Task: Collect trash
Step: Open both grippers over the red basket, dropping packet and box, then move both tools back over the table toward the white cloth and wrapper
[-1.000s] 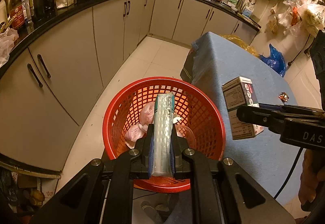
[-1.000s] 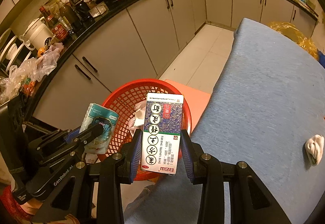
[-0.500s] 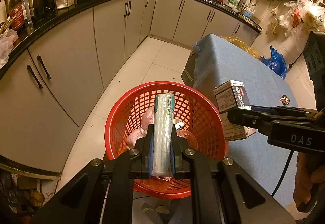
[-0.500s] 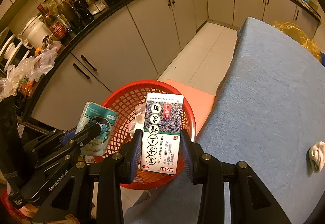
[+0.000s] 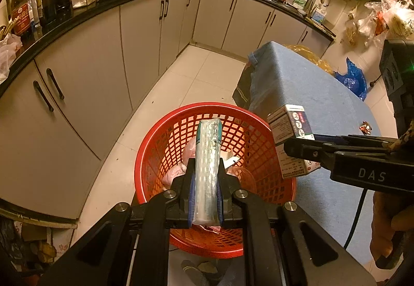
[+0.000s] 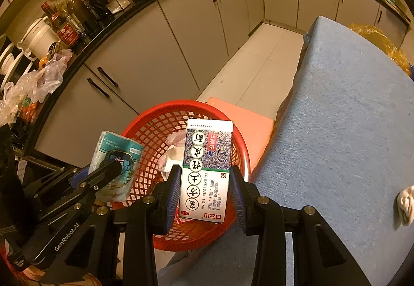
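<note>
A red mesh basket (image 5: 155,164) (image 6: 145,130) stands on the floor by the blue-covered table (image 5: 305,94) (image 6: 349,117), with crumpled pink and white trash inside. My left gripper (image 5: 206,179) is shut on a flat teal and clear plastic packet (image 5: 208,164) (image 6: 113,156), held edge-on over the basket. My right gripper (image 6: 205,182) is shut on a white and blue printed carton (image 6: 207,169) (image 5: 292,135), which hangs above the basket's right rim.
Grey cabinets (image 5: 85,73) under a black counter with pans and bottles curve round the left and back. An orange stool top (image 6: 248,120) sits between basket and table. A white crumpled wad (image 6: 405,201) and a small wrapper (image 5: 364,127) lie on the table.
The right gripper with the carton has moved left, from over the table edge to over the basket's rim. The left gripper and its packet have stayed put.
</note>
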Demonstrator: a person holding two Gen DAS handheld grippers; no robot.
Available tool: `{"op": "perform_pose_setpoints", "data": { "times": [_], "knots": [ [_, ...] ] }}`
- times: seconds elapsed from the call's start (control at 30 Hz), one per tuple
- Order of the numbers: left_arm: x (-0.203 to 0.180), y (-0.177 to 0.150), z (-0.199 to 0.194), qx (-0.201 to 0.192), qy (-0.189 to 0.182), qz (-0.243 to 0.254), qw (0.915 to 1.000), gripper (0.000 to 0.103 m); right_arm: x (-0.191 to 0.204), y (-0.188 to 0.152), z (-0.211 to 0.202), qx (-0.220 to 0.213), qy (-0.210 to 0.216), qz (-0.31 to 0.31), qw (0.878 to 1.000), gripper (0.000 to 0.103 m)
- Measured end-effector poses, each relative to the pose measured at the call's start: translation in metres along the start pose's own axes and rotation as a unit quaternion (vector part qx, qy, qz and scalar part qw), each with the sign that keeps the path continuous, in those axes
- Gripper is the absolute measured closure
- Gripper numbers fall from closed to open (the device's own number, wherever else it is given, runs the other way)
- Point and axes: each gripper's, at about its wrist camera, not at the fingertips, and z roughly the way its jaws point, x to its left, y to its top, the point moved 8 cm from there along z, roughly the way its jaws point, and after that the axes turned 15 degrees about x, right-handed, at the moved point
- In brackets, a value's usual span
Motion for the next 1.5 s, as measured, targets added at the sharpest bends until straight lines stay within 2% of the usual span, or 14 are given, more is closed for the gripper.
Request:
{"op": "perform_pose_setpoints", "data": {
  "times": [0.23,0.37,0.4,0.77,0.97,1.3,1.5],
  "knots": [
    [0.0,0.002,0.003,0.002,-0.001,0.0,1.0,0.086,0.0,0.003,0.002,0.003,0.006,0.004,1.0,0.062],
    [0.003,0.003,0.002,-0.004,0.003,-0.007,1.0,0.062,-0.004,0.005,0.001,0.001,0.007,0.008,1.0,0.061],
    [0.003,0.003,0.001,-0.008,0.003,-0.01,0.9999,0.06,-0.005,0.005,0.001,0.001,0.007,0.01,1.0,0.061],
    [0.005,0.003,0.002,-0.005,0.007,-0.022,0.9997,0.055,-0.014,0.003,-0.001,0.001,0.006,0.014,1.0,0.06],
    [0.001,0.003,0.002,-0.007,0.011,-0.026,0.9996,0.049,-0.019,-0.001,-0.005,-0.001,0.002,0.017,1.0,0.054],
    [-0.002,-0.004,-0.003,-0.015,0.027,-0.045,0.9985,0.037,-0.038,-0.016,-0.017,-0.007,-0.027,0.019,0.999,0.03],
    [-0.007,-0.011,-0.01,-0.022,0.038,-0.053,0.9976,0.035,-0.051,-0.029,-0.027,-0.013,-0.042,0.022,0.999,0.026]
  ]
}}
